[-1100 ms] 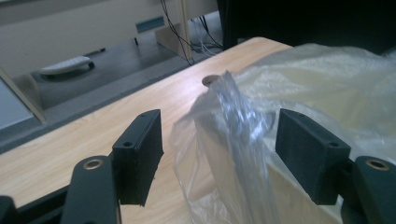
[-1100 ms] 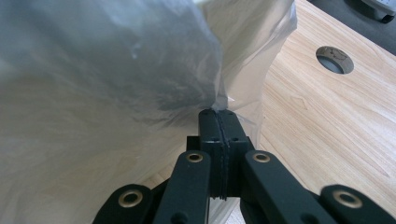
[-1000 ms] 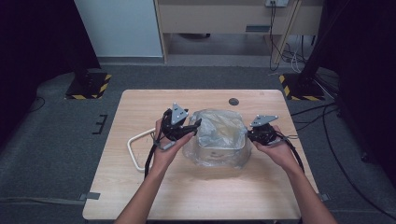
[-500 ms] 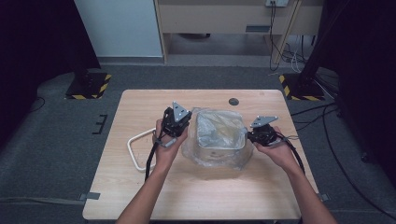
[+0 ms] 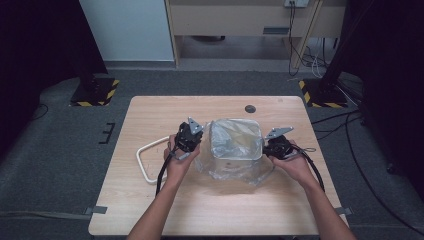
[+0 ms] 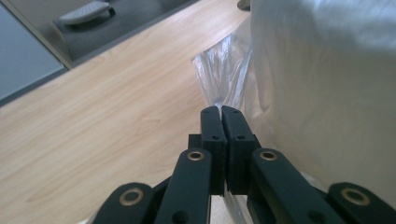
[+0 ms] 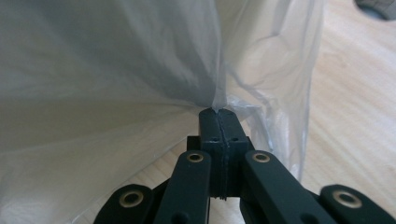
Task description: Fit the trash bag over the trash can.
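We grip a clear plastic bag (image 5: pixel 235 150) draped over a white bin (image 5: pixel 236 139) on the wooden table (image 5: pixel 150 205), one gripper on each side of it. Our left gripper (image 6: pixel 220 111) has just been closing, and its jaws now meet almost flush on the crinkled film just ahead of its tips, with the bin's pale wall close on the far side of the jaws in the left gripper view. Our right gripper (image 7: pixel 219 111) is clamped tight on a gathered fold of the same bag, the film fanning up and away from its tips.

Compared with a second ago, our left gripper (image 5: pixel 187 137) has dropped from the bag's upper rim to its lower skirt beside the bin, while our right gripper (image 5: pixel 278 147) holds its place. A white looped frame (image 5: pixel 145 160) lies outside our left hand (image 5: pixel 181 162).
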A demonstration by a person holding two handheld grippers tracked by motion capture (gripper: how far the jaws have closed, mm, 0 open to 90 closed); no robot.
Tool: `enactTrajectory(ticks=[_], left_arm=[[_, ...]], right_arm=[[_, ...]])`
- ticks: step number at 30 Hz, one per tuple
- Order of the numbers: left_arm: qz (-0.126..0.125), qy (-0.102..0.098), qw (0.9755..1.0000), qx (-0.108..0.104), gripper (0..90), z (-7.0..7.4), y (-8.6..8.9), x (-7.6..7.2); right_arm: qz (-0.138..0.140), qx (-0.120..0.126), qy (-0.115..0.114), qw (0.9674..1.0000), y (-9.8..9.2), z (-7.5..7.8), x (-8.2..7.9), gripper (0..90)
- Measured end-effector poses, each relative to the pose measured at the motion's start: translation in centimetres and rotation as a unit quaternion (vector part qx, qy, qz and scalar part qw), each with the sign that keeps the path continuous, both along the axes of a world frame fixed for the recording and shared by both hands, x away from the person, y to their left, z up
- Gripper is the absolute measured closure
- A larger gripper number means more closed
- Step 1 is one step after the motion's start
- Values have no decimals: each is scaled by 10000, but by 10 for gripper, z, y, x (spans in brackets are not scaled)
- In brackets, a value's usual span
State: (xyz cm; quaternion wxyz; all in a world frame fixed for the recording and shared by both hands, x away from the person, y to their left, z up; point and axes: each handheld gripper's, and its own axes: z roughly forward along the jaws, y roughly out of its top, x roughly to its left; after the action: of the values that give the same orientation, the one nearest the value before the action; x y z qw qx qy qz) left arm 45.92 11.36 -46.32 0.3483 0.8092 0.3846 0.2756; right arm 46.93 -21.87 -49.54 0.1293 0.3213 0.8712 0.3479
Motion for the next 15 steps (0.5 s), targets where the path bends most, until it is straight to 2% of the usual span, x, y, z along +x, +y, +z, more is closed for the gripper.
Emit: enactTrajectory(ticks=[5,15], left_arm=[[-41,65,10000,-10,883,-5,-2,-4],[-107,211,9997,-17,882,-19,-6,-8]], right_arm=[[4,92,156,9998,1,-4,0,900],[6,96,470,9988,5,-17,-2,900]])
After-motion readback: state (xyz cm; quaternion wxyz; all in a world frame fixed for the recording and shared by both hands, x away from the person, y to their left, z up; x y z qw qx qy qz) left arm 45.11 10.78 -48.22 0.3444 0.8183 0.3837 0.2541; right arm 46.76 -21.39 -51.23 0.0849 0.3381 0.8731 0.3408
